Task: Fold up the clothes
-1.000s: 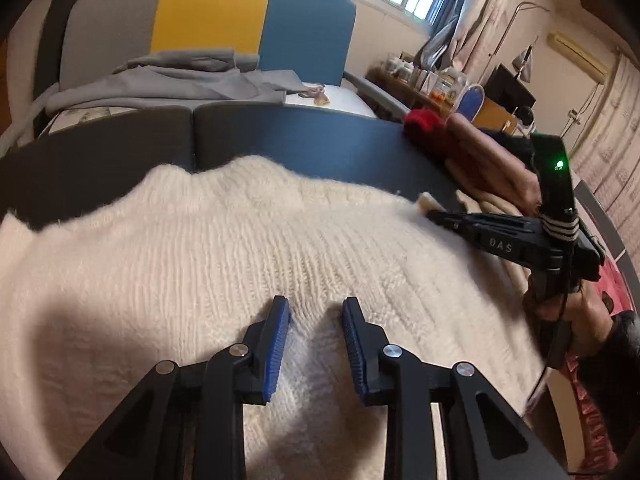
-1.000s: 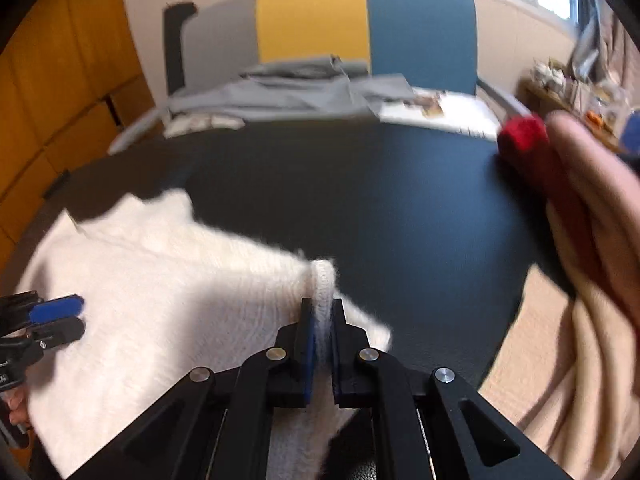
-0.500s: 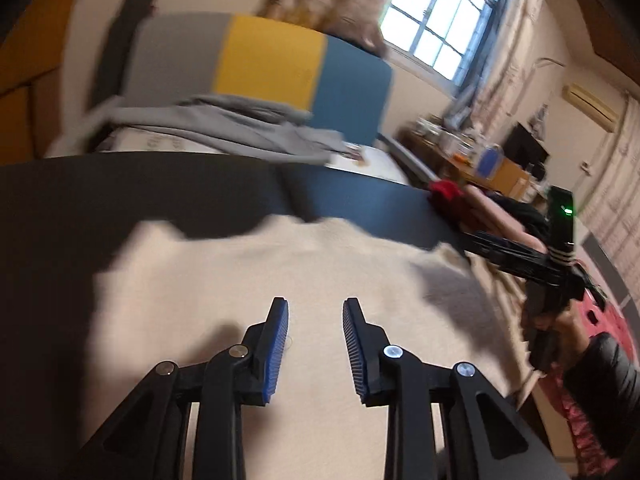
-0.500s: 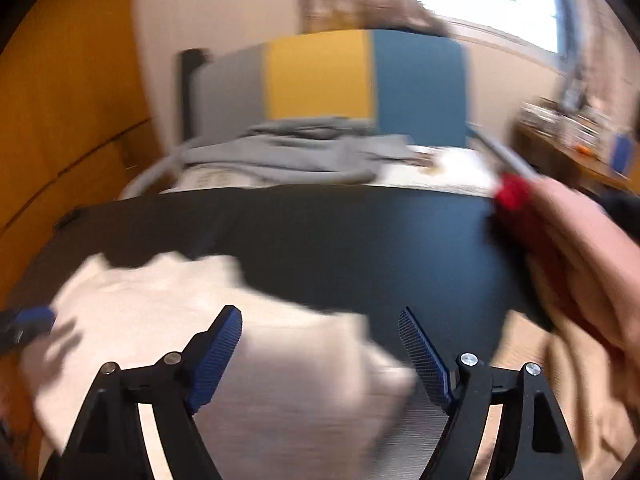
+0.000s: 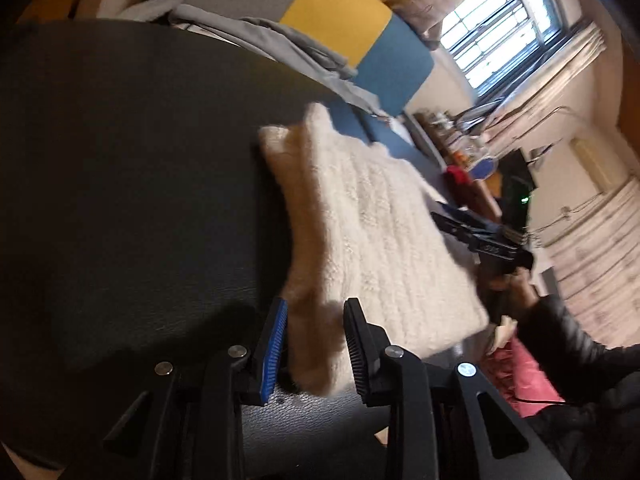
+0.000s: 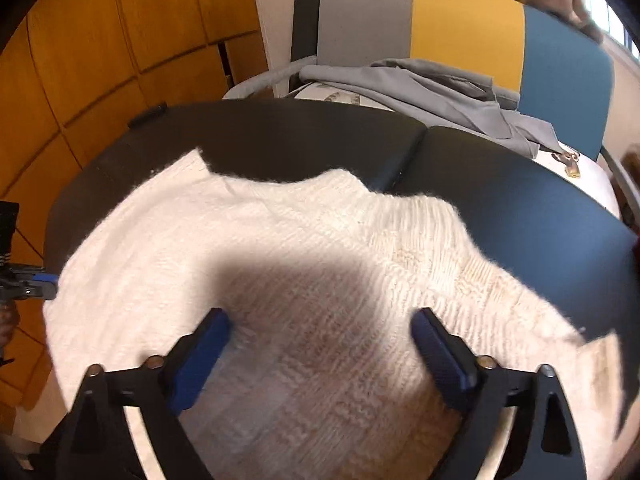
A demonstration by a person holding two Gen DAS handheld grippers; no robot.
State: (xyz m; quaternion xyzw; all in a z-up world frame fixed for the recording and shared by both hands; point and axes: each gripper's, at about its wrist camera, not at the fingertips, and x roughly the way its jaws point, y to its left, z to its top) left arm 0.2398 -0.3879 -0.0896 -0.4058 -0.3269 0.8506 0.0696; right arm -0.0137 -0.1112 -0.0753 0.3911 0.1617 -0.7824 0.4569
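Left wrist: left gripper [image 5: 316,344] has swung to the edge of the fluffy cream knit sweater [image 5: 372,236] on the black padded table [image 5: 120,168], jaws narrow around a fold, contact unclear. Right wrist: right gripper [image 6: 320,344] has let go of its pinched fold, jaws opening wide above the sweater [image 6: 280,248] — that fold looks done, the next edge being lined up.

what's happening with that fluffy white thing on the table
A person with a gripper in each hand is folding a cream knit sweater spread on a dark table. The left gripper has the sweater's edge between its fingers. The right gripper is opening wide above the sweater, gripping nothing.
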